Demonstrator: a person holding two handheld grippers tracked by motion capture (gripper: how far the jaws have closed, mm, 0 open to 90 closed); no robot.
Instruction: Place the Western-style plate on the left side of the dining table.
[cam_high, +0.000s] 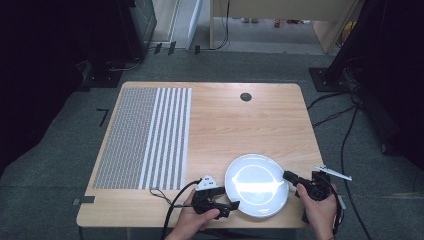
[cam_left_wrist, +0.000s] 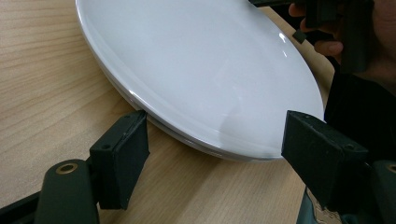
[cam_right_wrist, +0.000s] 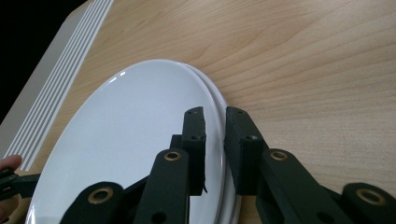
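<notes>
Wooden table (cam_high: 225, 125), light grain, takes up the middle of the high view. On its left half lies a grey mat (cam_high: 142, 137), fine dots at its 9 o'clock side, white stripes at its 3 o'clock side. A small dark round grommet (cam_high: 245, 97) sits in the tabletop toward 12 o'clock.

White plates (cam_high: 256, 184), a stack of at least two by the doubled rim in the right gripper view (cam_right_wrist: 140, 140), rest at about 5 o'clock on the table, near the front edge. Top face glossy, with glare.

Left gripper (cam_high: 225, 202) is at the stack's 8 o'clock, held in the person's left hand (cam_high: 192, 222), cable trailing off toward 7 o'clock. In the left gripper view (cam_left_wrist: 212, 149) its jaws stand wide apart with the near rim of the plates (cam_left_wrist: 201, 70) between them; one jaw sits just at the rim's underside, the other is beside the rim's far end. No squeeze on the rim visible.

Right gripper (cam_high: 290, 176) is at the stack's 3 o'clock, in the right hand (cam_high: 320, 210). In the right gripper view (cam_right_wrist: 215, 140) the jaws are narrow, pinched on the plate rim, one pad above, one outside the edge.
</notes>
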